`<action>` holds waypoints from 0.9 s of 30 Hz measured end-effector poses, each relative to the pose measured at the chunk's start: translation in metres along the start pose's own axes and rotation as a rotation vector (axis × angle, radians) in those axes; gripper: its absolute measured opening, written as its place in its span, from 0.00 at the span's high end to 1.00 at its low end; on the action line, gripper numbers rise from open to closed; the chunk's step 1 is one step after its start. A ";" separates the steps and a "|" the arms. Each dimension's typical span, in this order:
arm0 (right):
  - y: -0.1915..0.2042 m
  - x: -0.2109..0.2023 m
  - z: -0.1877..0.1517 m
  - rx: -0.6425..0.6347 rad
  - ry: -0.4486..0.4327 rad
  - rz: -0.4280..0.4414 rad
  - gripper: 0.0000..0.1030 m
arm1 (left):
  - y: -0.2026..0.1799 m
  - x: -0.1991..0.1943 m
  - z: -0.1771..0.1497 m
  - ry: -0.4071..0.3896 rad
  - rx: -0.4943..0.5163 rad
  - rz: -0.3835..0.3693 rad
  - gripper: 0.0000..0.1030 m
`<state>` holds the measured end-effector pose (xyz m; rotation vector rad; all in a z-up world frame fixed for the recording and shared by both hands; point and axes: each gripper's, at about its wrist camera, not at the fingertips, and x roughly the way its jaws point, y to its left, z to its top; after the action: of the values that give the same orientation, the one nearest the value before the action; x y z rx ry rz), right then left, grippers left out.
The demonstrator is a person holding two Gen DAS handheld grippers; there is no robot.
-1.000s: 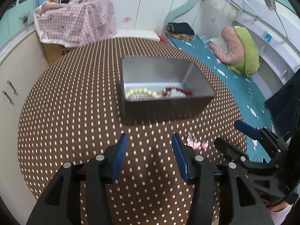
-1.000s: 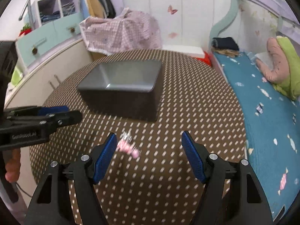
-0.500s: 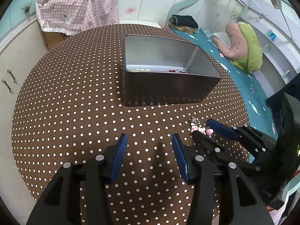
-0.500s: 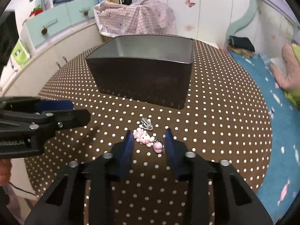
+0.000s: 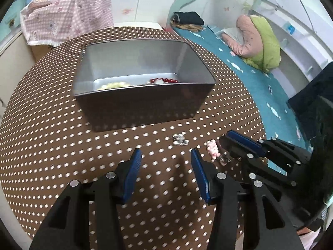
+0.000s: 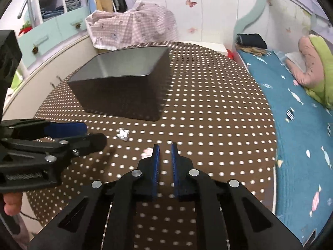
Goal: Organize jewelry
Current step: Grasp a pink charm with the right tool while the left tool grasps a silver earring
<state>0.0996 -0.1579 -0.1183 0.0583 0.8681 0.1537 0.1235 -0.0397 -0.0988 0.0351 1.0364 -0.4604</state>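
A grey metal tin (image 5: pixel 143 102) (image 6: pixel 124 77) stands on the brown dotted round table (image 5: pixel 52 137). Inside it lie a pale bead bracelet (image 5: pixel 113 85) and a red bead bracelet (image 5: pixel 164 80). A small silver trinket (image 5: pixel 180 140) (image 6: pixel 123 133) lies on the table in front of the tin. My right gripper (image 6: pixel 165 149) (image 5: pixel 223 143) is shut on a pink charm (image 5: pixel 212 147) (image 6: pixel 148 151), which hangs at its fingertips just above the table. My left gripper (image 5: pixel 165 156) (image 6: pixel 91 135) is open and empty, beside the charm.
A pink checked cloth bundle (image 5: pixel 68 20) sits beyond the table's far edge. A bed with a teal sheet (image 6: pixel 301 125) and a pink and green pillow (image 5: pixel 260 41) lies to the right. Cabinets (image 6: pixel 47 35) stand at the left.
My right gripper closed from wide open onto the pink charm and lifted it a little. The silver trinket stayed on the table. My left gripper stayed open.
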 end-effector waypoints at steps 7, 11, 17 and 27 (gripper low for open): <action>-0.029 -0.009 -0.005 0.084 -0.004 -0.016 0.84 | -0.014 0.020 0.004 -0.013 0.045 0.025 0.57; -0.034 -0.012 -0.007 0.098 -0.010 -0.023 0.59 | -0.015 0.024 0.006 -0.027 0.074 0.002 0.90; -0.016 -0.016 -0.008 0.045 -0.038 0.011 0.49 | -0.002 0.016 0.001 -0.028 0.054 -0.033 0.91; 0.023 0.006 -0.006 -0.092 0.007 0.034 0.87 | 0.011 -0.010 -0.010 -0.059 0.041 -0.025 0.92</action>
<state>0.0958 -0.1343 -0.1240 -0.0140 0.8659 0.2255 0.1153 -0.0237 -0.0975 0.0449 0.9708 -0.5022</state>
